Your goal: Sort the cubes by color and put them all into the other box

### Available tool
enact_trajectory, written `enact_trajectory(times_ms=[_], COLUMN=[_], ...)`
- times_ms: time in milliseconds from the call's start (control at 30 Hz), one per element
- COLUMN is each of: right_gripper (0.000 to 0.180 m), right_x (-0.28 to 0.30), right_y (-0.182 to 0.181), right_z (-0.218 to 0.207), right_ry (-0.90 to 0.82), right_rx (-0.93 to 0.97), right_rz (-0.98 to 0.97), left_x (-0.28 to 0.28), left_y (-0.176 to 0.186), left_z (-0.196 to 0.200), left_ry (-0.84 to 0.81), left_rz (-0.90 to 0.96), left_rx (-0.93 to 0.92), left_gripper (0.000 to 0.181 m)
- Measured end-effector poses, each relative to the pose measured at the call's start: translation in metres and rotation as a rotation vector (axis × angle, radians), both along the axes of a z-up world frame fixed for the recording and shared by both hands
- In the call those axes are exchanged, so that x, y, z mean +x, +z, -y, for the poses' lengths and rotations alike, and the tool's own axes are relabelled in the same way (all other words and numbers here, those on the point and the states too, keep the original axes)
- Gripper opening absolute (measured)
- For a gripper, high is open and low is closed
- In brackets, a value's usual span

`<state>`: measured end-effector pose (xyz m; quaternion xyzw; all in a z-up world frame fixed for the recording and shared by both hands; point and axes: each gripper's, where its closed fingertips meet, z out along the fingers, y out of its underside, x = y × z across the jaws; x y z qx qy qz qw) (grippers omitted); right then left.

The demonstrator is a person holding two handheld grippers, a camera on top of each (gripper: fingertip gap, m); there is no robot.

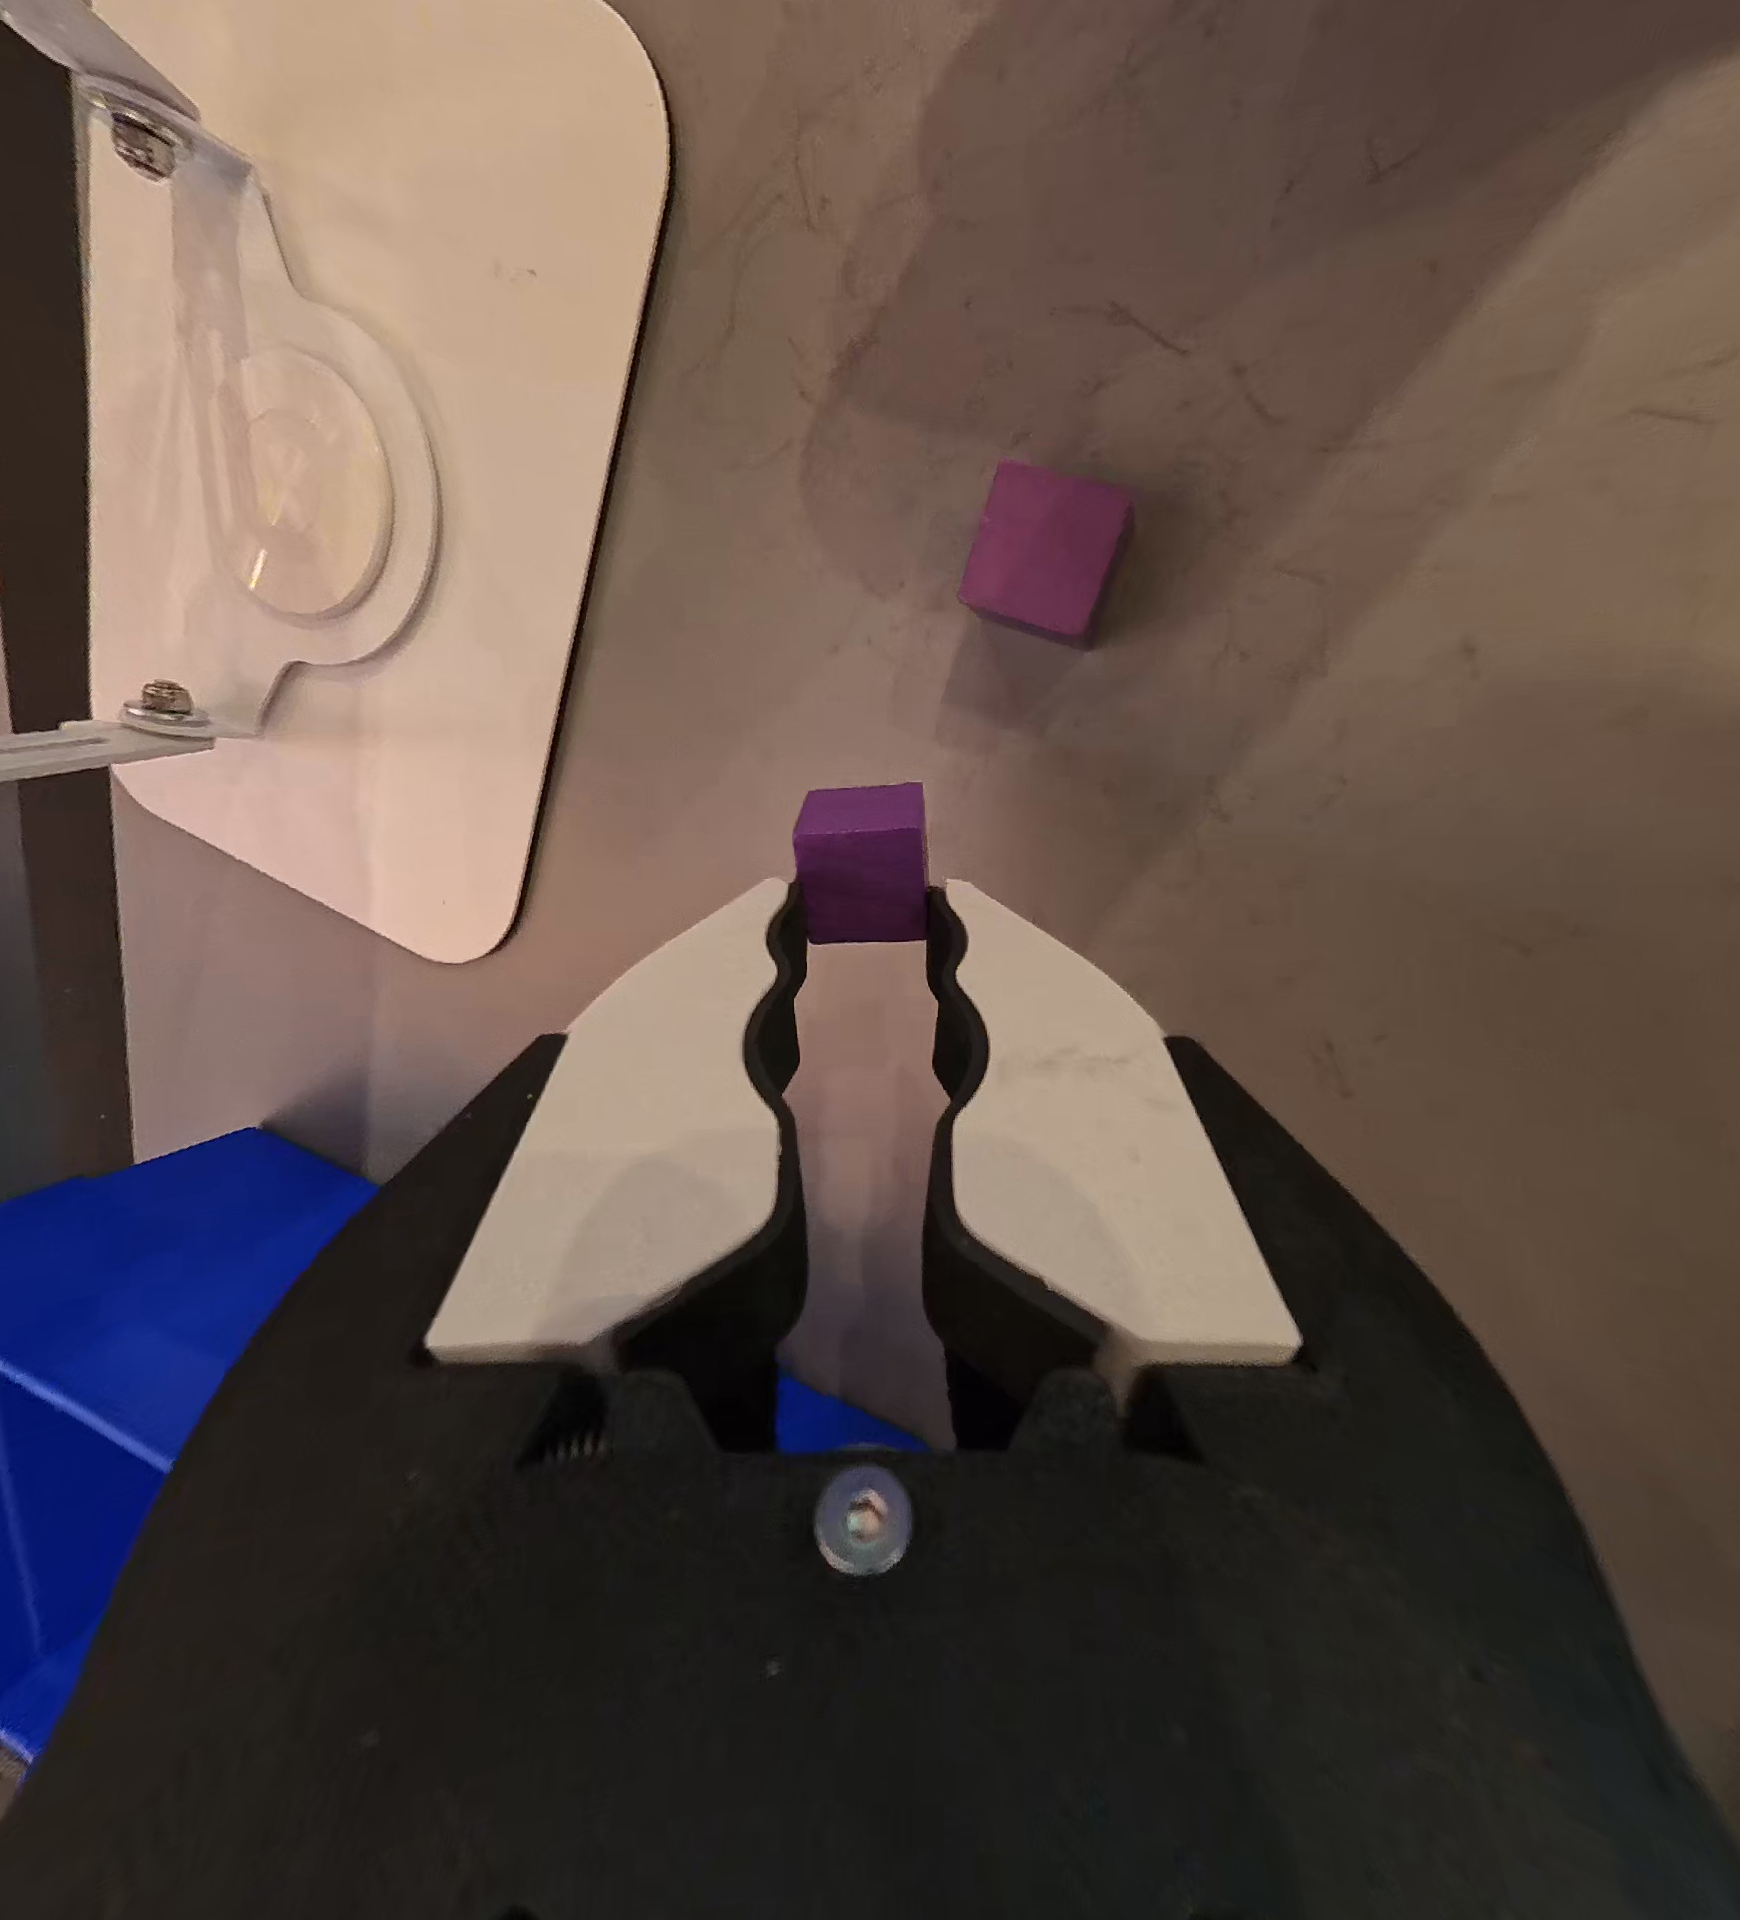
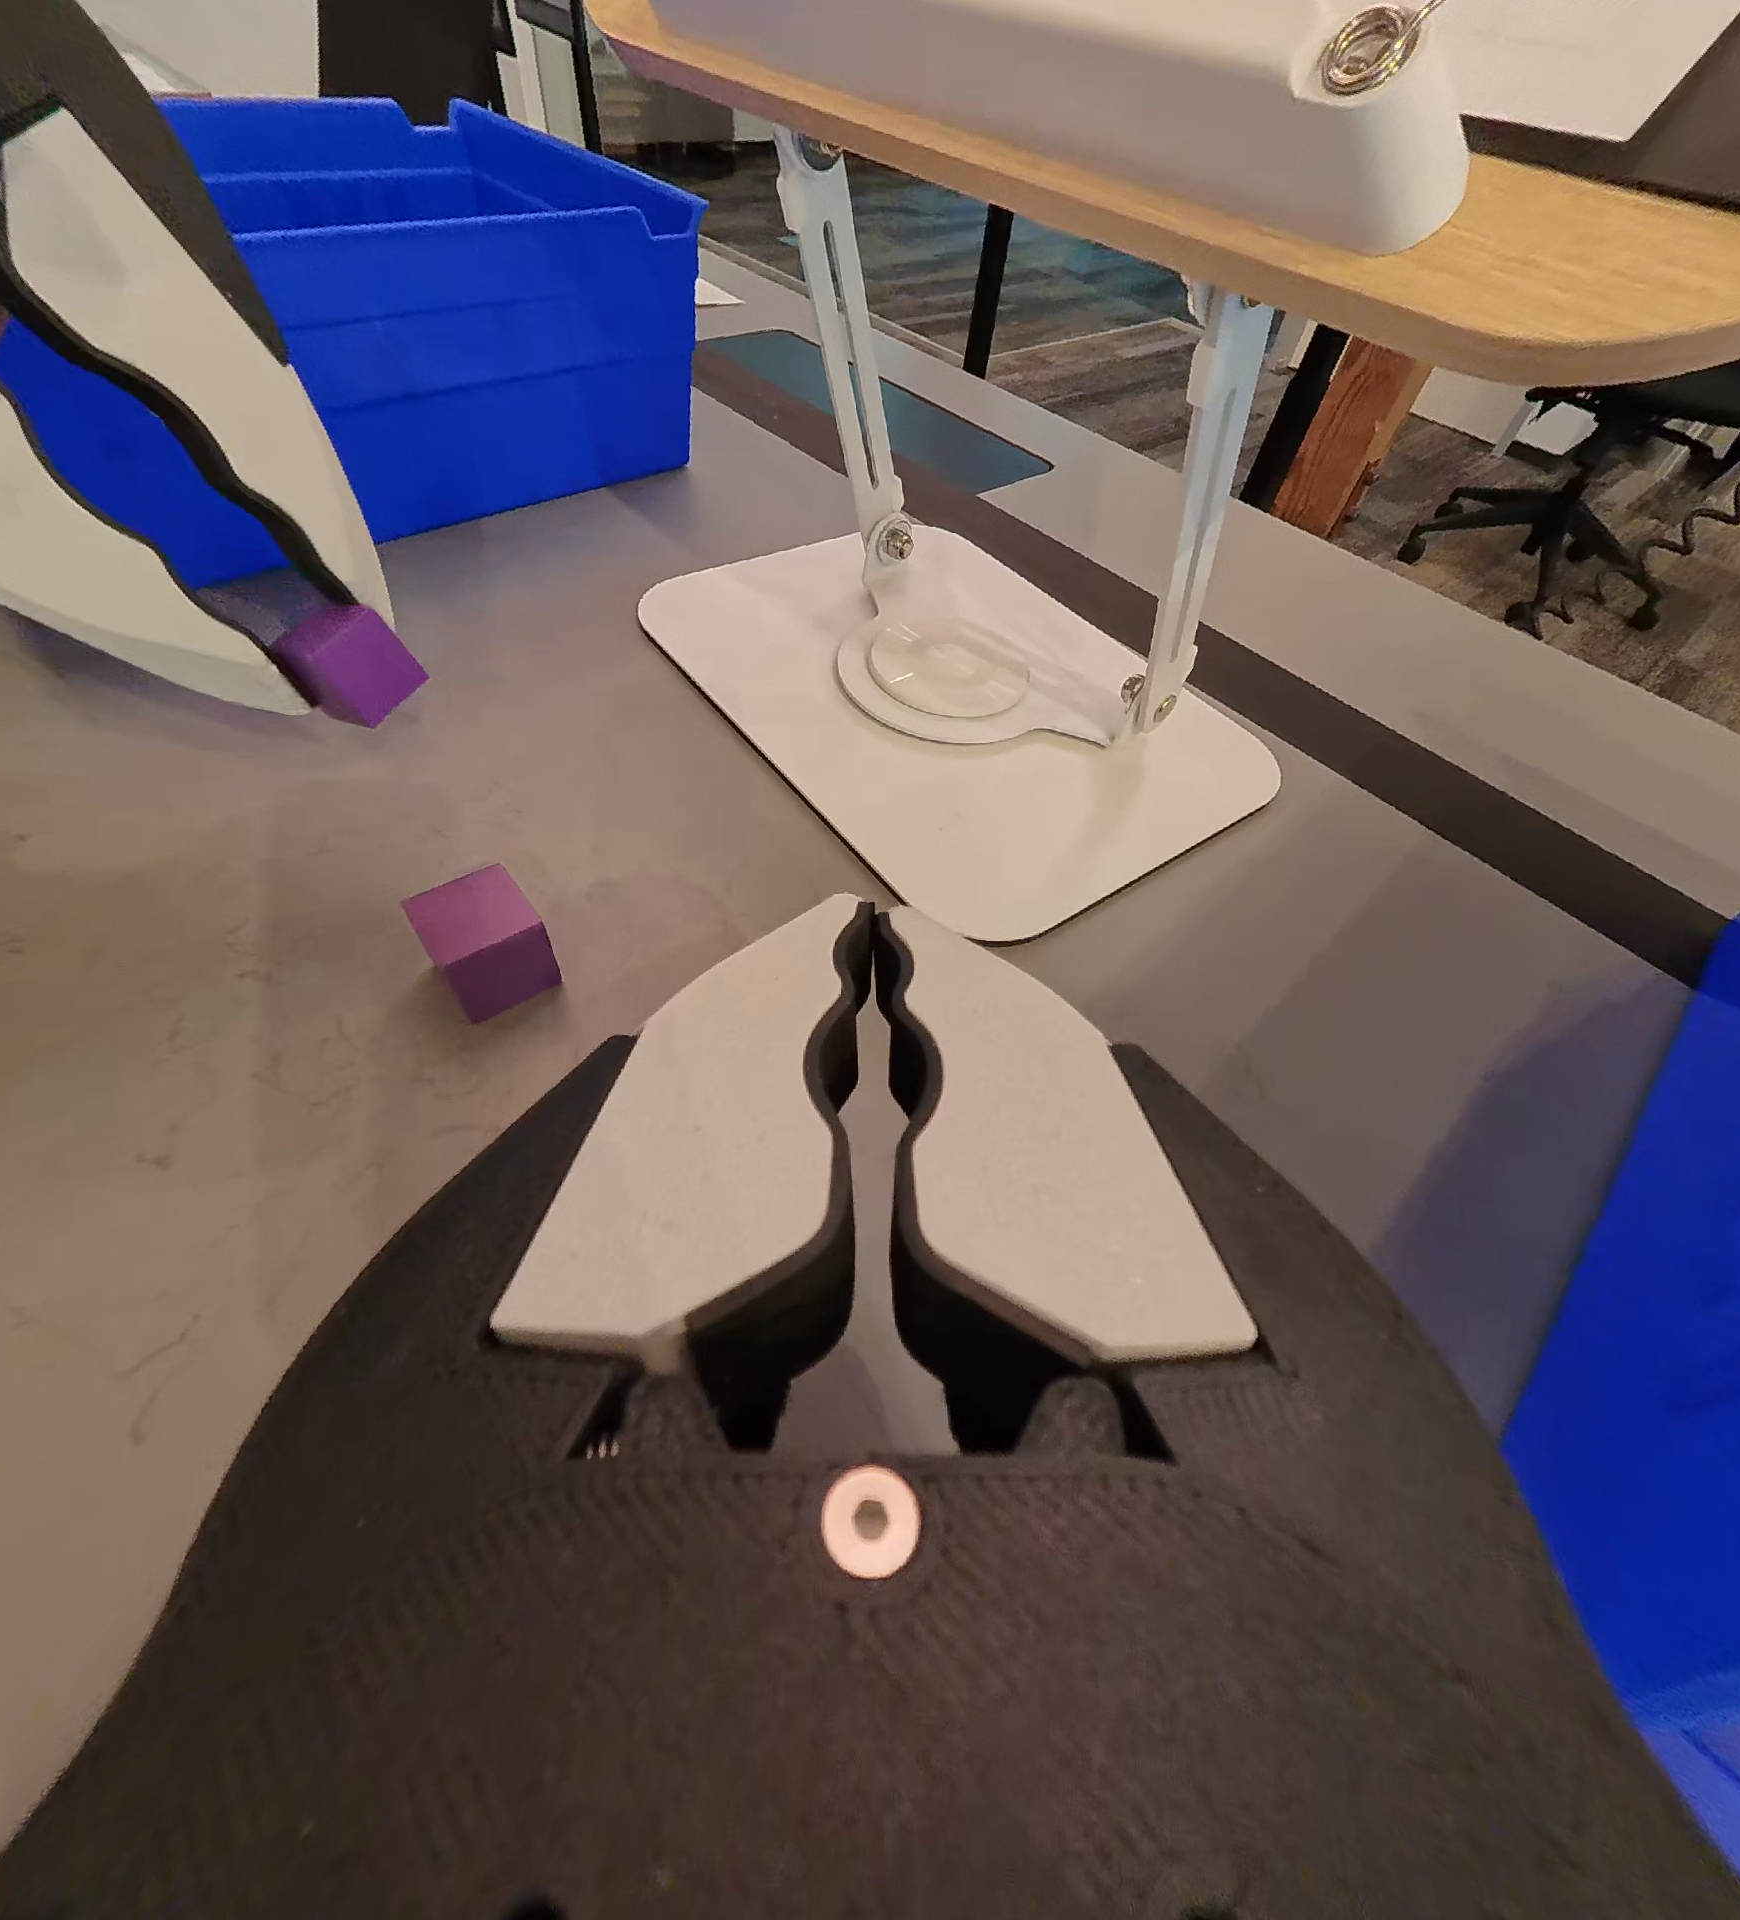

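My left gripper (image 1: pixel 863 894) is shut on a purple cube (image 1: pixel 861 862) held at its fingertips above the grey table. It also shows in the right wrist view (image 2: pixel 326 665) at the upper left, with the held purple cube (image 2: pixel 352 665) just above the table. A second purple cube (image 1: pixel 1045 556) lies loose on the table ahead and to the right of the left gripper; in the right wrist view this cube (image 2: pixel 485 940) lies left of my right gripper (image 2: pixel 874 920), which is shut and empty. A blue box (image 2: pixel 492 301) stands behind the left gripper.
A white stand base plate (image 2: pixel 959 717) with two slanted white legs carries a wooden board (image 2: pixel 1468 249) above the table; the plate shows in the left wrist view (image 1: pixel 378 468). Another blue box (image 2: pixel 1697 1351) sits at the right edge. Office chairs stand beyond the table. The tips of one gripper are about 15 centimeters away from the tips of the other.
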<state>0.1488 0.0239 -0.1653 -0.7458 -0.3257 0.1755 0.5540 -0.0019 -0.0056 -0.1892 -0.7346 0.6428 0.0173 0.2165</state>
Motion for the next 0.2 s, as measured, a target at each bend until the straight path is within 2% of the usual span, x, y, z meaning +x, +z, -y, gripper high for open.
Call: enact_trajectory(times_ms=[200], right_gripper=[0.000], right_x=[0.001], right_y=[-0.003], right_z=[-0.001], right_ry=[-0.003], right_rx=[-0.010], right_rz=[0.001], left_x=[0.009], left_y=[-0.016], left_z=[0.010], left_ry=[-0.036], left_rz=[0.004], left_rx=[-0.102], left_gripper=[0.022])
